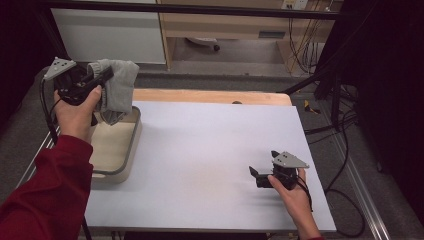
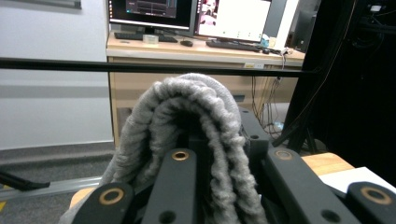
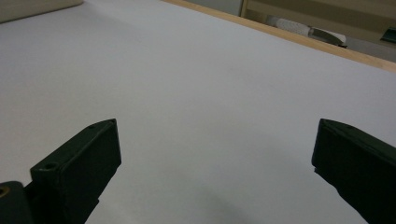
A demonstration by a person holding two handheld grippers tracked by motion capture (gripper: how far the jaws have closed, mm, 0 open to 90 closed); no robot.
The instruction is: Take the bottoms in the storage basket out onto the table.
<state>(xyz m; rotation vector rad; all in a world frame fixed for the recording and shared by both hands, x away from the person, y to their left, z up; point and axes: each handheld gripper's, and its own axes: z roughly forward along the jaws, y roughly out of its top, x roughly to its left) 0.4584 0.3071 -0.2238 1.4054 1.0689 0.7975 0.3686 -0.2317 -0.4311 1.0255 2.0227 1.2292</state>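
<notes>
A grey knitted cloth (image 1: 118, 90) hangs in the air over the far end of a beige tray (image 1: 131, 145) at the table's left. My left gripper (image 1: 102, 76) is shut on the cloth near its top fold. In the left gripper view the folded grey cloth (image 2: 196, 126) bulges up between the black jaws and hides their tips. My right gripper (image 1: 256, 174) rests low over the white table sheet (image 1: 210, 150) at the front right, open, with nothing between its fingers (image 3: 88, 158).
The tray's inside looks bare where it shows. A wooden table edge (image 1: 210, 96) runs along the far side of the white sheet. Black cables (image 1: 345, 150) trail off the table's right side. A desk with monitors (image 2: 187, 14) stands beyond the table.
</notes>
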